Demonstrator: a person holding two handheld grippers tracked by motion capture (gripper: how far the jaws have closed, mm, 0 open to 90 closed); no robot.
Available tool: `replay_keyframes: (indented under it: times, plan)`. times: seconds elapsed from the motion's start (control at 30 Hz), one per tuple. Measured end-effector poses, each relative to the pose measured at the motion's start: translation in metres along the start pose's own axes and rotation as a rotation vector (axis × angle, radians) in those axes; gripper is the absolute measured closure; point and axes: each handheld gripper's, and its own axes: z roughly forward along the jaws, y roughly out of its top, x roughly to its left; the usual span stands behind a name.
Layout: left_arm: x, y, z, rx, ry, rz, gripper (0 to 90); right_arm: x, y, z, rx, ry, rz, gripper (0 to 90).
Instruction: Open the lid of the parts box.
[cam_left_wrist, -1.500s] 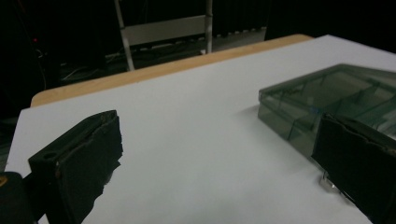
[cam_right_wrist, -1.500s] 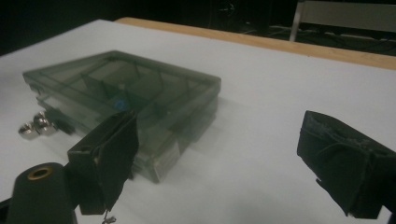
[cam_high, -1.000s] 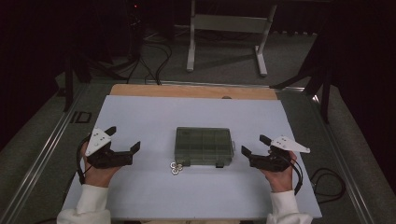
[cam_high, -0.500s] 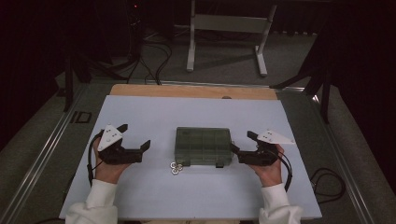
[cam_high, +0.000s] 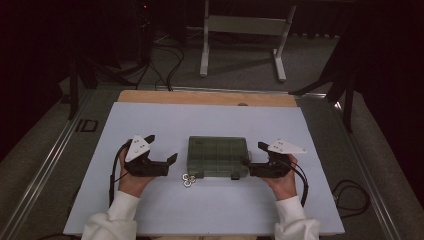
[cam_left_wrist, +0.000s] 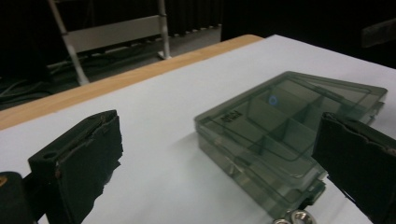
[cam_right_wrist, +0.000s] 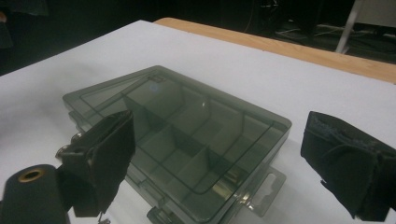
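Observation:
A smoky translucent compartment box (cam_high: 217, 156) lies flat in the middle of the white table sheet (cam_high: 210, 122) with its lid down. Its dividers show through the lid in the left gripper view (cam_left_wrist: 285, 135) and the right gripper view (cam_right_wrist: 182, 130). Small metal rings (cam_high: 188, 180) rest on the sheet at the box's front left corner (cam_left_wrist: 292, 217). My left gripper (cam_high: 162, 148) is open just left of the box, with nothing between its jaws (cam_left_wrist: 219, 177). My right gripper (cam_high: 252, 153) is open at the box's front right corner, its jaws straddling that corner (cam_right_wrist: 224, 163).
A wooden strip (cam_high: 207, 98) borders the far edge of the sheet. Beyond it stand a metal frame stand (cam_high: 240, 25) and loose floor cables (cam_high: 165, 55). A cable loop (cam_high: 352, 197) lies off the table's right side. A latch tab (cam_right_wrist: 264, 186) sticks out from the box front.
Both hands have moved inward toward the box. The right gripper has come up to the box's right front corner and the left gripper has closed most of its gap.

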Motion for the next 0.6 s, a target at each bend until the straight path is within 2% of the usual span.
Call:
replay_keyframes:
  times: [0.37, 0.6]
  plan:
    - [-0.015, -0.01, 0.02, 0.053, -0.054, 0.022, 1.7, 0.003, -0.007, 0.006, 0.037, 0.01, -0.013, 10.2]
    - [-0.022, -0.018, 0.031, 0.086, -0.079, 0.018, 1.7, 0.005, -0.011, 0.008, 0.053, 0.012, -0.023, 10.2]
